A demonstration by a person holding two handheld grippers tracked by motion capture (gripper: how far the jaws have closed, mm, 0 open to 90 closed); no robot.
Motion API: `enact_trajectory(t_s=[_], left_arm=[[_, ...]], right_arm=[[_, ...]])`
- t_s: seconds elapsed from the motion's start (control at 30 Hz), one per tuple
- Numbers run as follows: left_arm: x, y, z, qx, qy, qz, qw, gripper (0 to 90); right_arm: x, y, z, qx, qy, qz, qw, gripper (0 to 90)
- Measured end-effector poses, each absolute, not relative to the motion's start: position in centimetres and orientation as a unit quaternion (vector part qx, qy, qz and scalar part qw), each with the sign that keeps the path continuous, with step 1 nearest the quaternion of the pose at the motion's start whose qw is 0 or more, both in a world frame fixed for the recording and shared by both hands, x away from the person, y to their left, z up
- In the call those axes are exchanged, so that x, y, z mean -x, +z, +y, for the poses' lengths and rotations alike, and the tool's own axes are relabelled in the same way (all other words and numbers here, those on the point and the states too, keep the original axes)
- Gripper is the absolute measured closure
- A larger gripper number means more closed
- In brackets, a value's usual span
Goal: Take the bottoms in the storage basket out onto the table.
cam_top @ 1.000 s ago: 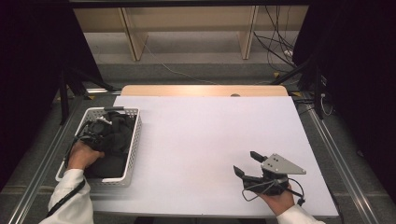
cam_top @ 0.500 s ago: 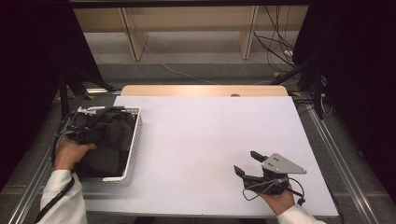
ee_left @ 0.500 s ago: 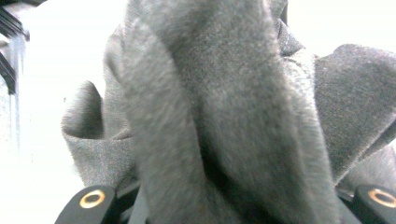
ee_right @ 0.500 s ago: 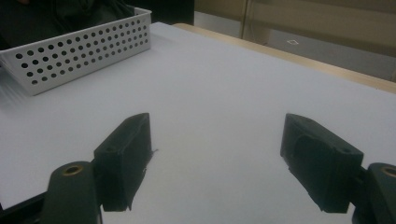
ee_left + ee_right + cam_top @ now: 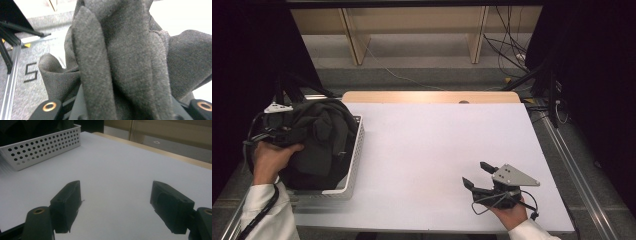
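White table (image 5: 427, 150), left hand-held gripper (image 5: 279, 125) clamping dark cloth (image 5: 319, 135), right hand-held gripper (image 5: 479, 175) wide open

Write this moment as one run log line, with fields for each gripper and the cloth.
left gripper: shut on dark cloth, lifted above white basket | right gripper: open, nothing between jaws, low over table
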State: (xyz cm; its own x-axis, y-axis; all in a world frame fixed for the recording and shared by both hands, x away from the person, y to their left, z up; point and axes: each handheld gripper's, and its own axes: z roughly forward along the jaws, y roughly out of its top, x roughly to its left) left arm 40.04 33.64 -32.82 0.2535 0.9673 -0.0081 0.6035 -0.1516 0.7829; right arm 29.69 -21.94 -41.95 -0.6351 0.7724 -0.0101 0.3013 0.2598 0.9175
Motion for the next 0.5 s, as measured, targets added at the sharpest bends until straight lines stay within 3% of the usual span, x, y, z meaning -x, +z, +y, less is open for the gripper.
enact_trajectory(t_s=[0.5], left_arm=[[-37.7,-28.8,31.4,-0.696,0.269,0.5,0.441,73.2]], right_arm=[[-29.6,-41.9,-22.0,-0.354,0.492,0.758,0.239,25.9]])
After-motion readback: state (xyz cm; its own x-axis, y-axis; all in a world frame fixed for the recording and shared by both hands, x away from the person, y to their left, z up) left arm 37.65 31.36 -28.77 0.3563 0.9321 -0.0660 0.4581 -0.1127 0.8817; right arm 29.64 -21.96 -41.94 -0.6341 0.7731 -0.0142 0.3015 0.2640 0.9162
